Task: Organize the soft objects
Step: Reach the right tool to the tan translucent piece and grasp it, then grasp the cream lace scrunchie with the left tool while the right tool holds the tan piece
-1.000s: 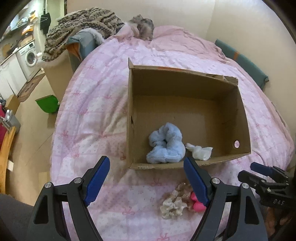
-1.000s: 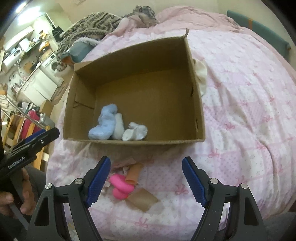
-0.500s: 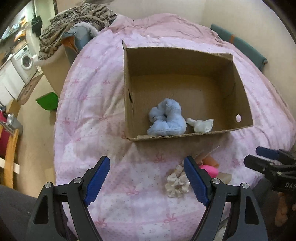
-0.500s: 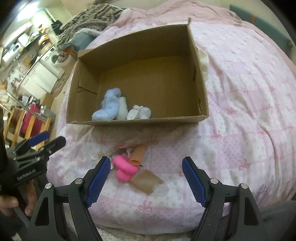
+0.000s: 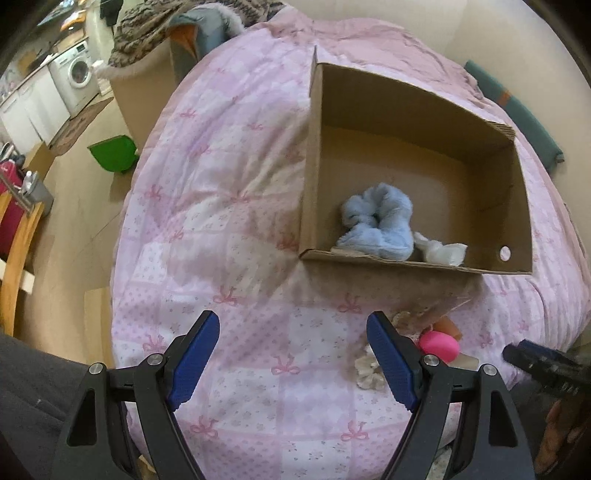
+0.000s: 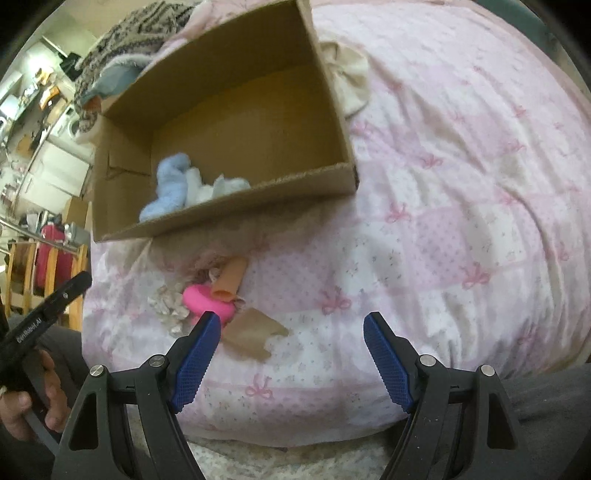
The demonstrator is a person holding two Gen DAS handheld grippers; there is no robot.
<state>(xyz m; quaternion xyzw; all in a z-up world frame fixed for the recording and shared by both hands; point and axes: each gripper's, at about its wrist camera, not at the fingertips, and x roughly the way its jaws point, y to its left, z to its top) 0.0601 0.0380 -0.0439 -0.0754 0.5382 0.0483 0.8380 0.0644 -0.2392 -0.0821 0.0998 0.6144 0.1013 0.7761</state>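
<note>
An open cardboard box (image 5: 310, 177) (image 6: 340, 122) lies on the pink quilted bed. Inside it are a fluffy light-blue cloth (image 5: 380, 221) (image 6: 168, 184) and a small white cloth (image 5: 443, 251) (image 6: 225, 186). In front of the box on the quilt lie a pink ring-shaped item (image 6: 207, 299) (image 5: 439, 345), an orange-tan tube (image 6: 231, 278), a cream frilly scrunchie (image 6: 168, 304) (image 5: 367, 371) and a tan cloth piece (image 6: 251, 332). My left gripper (image 5: 293, 354) is open and empty above the quilt, left of that pile. My right gripper (image 6: 291, 354) is open and empty, just right of the pile.
A cream cloth (image 6: 349, 81) lies behind the box's right wall. Patterned blankets (image 5: 155, 29) are heaped at the bed's head. On the floor to the left are a green bin (image 5: 114, 153), a washing machine (image 5: 75, 79) and a wooden chair (image 5: 14, 258).
Both grippers have pulled back from the box toward the near bed edge. The box now looks farther off, and the pile of small items has come into fuller view. Both grippers stayed open.
</note>
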